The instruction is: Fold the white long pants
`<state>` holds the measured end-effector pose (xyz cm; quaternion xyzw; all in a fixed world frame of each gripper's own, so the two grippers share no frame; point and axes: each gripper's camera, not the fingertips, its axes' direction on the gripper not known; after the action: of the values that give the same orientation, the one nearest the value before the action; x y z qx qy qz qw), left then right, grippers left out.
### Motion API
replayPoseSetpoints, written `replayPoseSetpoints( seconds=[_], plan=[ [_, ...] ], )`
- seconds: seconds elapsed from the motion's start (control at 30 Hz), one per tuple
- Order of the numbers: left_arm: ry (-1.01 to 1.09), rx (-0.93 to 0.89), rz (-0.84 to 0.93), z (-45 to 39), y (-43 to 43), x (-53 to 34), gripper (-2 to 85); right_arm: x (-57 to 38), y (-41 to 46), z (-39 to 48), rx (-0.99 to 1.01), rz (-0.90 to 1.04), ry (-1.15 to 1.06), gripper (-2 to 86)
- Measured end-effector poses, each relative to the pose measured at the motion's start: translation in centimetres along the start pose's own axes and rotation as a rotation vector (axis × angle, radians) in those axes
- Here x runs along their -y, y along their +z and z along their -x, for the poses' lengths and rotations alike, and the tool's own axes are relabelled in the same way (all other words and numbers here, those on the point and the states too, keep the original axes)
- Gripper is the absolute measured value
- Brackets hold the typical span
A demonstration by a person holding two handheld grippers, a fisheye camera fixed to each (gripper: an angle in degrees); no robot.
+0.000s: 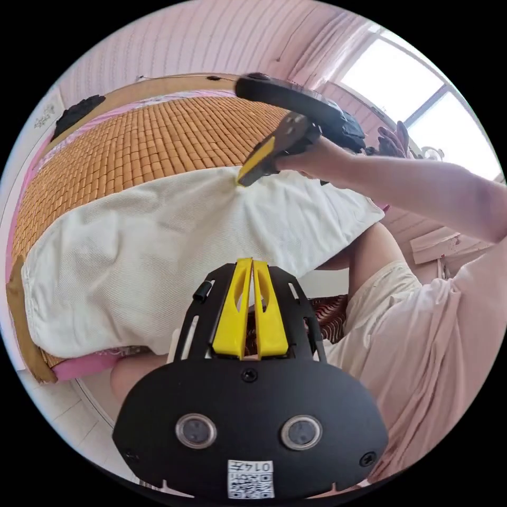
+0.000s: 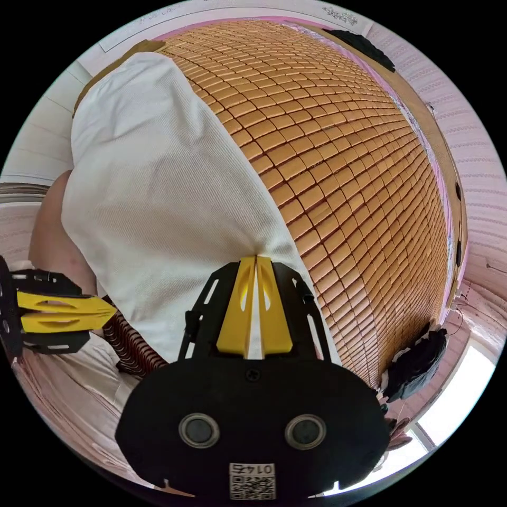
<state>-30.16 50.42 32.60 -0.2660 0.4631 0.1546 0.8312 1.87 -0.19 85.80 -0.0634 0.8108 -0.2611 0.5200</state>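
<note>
Right gripper (image 2: 255,259) clenches white pants (image 2: 158,185) edge; left gripper (image 1: 251,261) hovers closed

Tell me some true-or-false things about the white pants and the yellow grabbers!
1. The white pants lie on a woven mat. True.
2. The right gripper pinches the pants' edge. True.
3. The pants are blue. False: they are white.
4. The left gripper has its jaws wide open. False: its jaws are together.
5. The mat is green. False: it is orange-brown.
</note>
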Motion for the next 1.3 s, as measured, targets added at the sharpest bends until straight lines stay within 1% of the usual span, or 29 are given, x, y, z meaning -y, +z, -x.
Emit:
replayPoseSetpoints(
  seconds=[0.13,0.2,0.23,0.3,0.43,0.57,0.6,0.7,0.83,0.9,1.0,1.13,1.23,1.3],
  plan=[
    [0.035,0.066,0.045,-3.7,5.8,4.1,-1.0,1.7,0.2,0.7,-0.067,0.019,-0.057,-0.3],
    [0.11,0.142,0.101,-5.3,8.9,5.0,-1.0,3.1,0.0,0.7,-0.081,0.072,-0.133,-0.4],
    [0.13,0.149,0.089,-5.6,9.0,5.1,-1.0,3.5,-0.2,0.7,-0.079,0.081,-0.156,-0.5],
    [0.186,0.135,0.126,-6.5,9.7,5.5,-1.0,4.4,-0.5,-0.4,-0.06,0.041,-0.153,-0.5],
    [0.216,0.091,0.159,-7.4,10.8,5.5,-1.0,5.7,1.4,-1.9,0.007,0.065,-0.113,-0.5],
    [0.193,0.049,0.184,-8.4,12.9,5.7,-1.0,7.1,2.7,-2.5,0.008,0.143,-0.174,-0.7],
    [0.209,0.036,0.22,-9.0,13.4,6.1,-1.0,7.5,3.2,-2.8,0.014,0.164,-0.174,-0.7],
    [0.3,0.085,0.294,-11.2,15.1,6.5,-1.0,7.8,4.4,-3.2,0.011,0.199,-0.19,-0.8],
    [0.321,0.105,0.315,-12.7,16.0,7.4,-1.0,6.9,5.9,-3.6,-0.002,0.201,-0.198,-0.8],
    [0.325,0.08,0.339,-13.4,16.7,7.4,-1.0,5.9,7.1,-3.8,-0.014,0.186,-0.206,-0.8],
    [0.295,0.094,0.331,-13.3,19.2,7.0,-1.0,4.3,8.7,-4.6,-0.006,0.171,-0.18,-0.8],
    [0.275,0.039,0.363,-12.9,21.0,8.0,-1.0,1.5,10.9,-5.3,-0.015,0.129,-0.136,-0.7],
    [0.29,0.05,0.355,-13.7,21.5,8.0,-1.0,-2.2,12.6,-6.2,-0.007,0.031,-0.09,-0.7],
    [0.279,0.076,0.336,-14.6,21.3,7.7,-1.0,-7.5,13.8,-7.6,0.04,-0.156,0.009,-0.8]
  ],
)
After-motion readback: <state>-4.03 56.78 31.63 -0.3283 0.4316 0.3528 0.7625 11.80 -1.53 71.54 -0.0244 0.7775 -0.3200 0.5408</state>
